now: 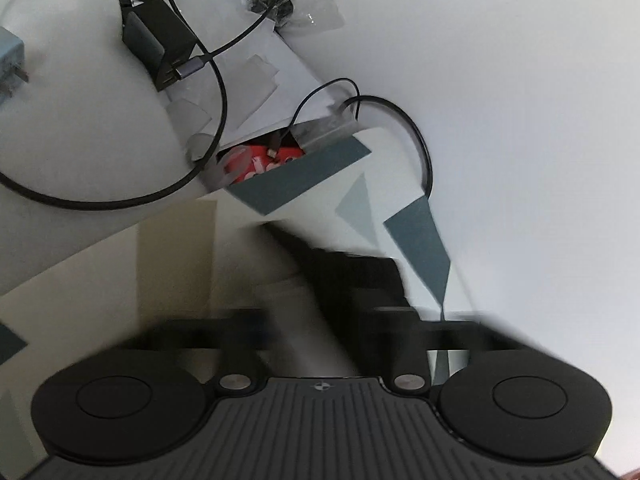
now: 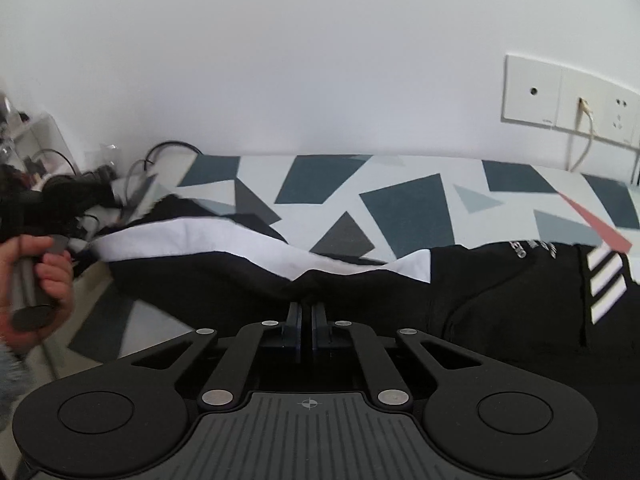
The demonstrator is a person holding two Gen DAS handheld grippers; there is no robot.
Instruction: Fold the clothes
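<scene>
Two tongs: right gripper [image 2: 305,312] pinched together on the garment's [image 2: 248,280] near edge, centre frame; left gripper [image 1: 320,320] blurred, state unclear. Cloth [image 2: 404,204] bare upper right; cables [image 1: 216,92] upper left.

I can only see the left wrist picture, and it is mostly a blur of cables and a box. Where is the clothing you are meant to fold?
Observer: The right wrist view shows it. A black and white garment lies across a sheet with a geometric pattern.
Operator: Is anything holding it?
Observer: Yes. The right gripper has its fingers closed on a black fold at the near edge.
Operator: And the other side?
Observer: A left hand wraps a handle near the garment's left end. Whether that side grips any cloth, I cannot tell.
</scene>
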